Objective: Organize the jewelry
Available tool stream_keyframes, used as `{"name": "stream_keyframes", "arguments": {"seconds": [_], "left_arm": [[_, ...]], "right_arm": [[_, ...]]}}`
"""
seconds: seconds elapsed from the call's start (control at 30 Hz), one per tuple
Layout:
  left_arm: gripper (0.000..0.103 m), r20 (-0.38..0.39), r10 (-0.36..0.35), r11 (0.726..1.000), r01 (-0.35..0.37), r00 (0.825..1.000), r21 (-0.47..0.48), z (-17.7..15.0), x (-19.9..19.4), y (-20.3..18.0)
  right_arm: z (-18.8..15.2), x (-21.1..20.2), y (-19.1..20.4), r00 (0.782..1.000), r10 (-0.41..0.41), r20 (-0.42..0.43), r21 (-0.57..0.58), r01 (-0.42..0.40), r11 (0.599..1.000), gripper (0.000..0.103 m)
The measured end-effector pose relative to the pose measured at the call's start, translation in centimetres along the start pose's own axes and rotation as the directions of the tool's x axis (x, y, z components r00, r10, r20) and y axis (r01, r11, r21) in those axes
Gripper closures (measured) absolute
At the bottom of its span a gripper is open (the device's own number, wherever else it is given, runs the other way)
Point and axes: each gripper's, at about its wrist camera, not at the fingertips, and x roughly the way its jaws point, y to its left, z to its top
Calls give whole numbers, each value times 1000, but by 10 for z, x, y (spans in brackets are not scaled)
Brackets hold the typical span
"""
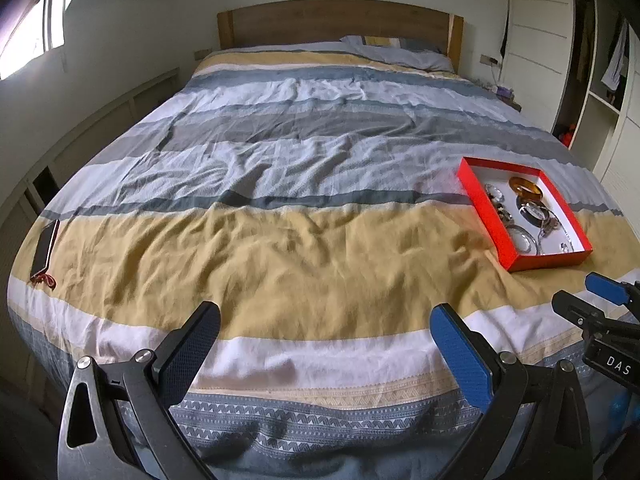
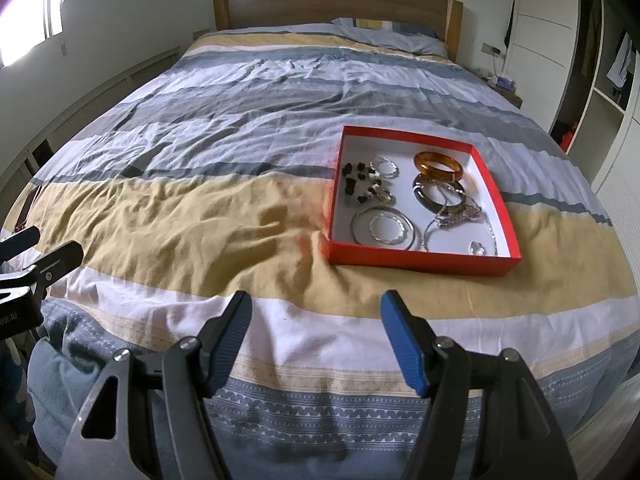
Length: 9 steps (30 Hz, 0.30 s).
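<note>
Jaws of both grippers stand released, gripping nothing, above the foot of the bed.
The left gripper [image 1: 324, 326] and right gripper [image 2: 316, 316] hover over the striped duvet [image 2: 200, 208]; farther on, the red box [image 2: 420, 258] rests on it, holding an amber bangle [image 2: 438, 165], silver hoops [image 2: 382, 226] and dark beads [image 2: 356, 182].

Bangles [image 2: 438, 166] lie in a box [image 2: 420, 258] on the bed [image 2: 240, 208].
</note>
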Motion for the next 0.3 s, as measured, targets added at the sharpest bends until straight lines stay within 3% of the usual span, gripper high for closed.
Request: {"name": "stream_keyframes", "arguments": {"seconds": [0.3], "left_arm": [[1,-6,7,1000,-7,1000,-7,1,1,1]], "right_arm": [[-1,3,0,1000,1,0,5,-1,1000,38]]}}
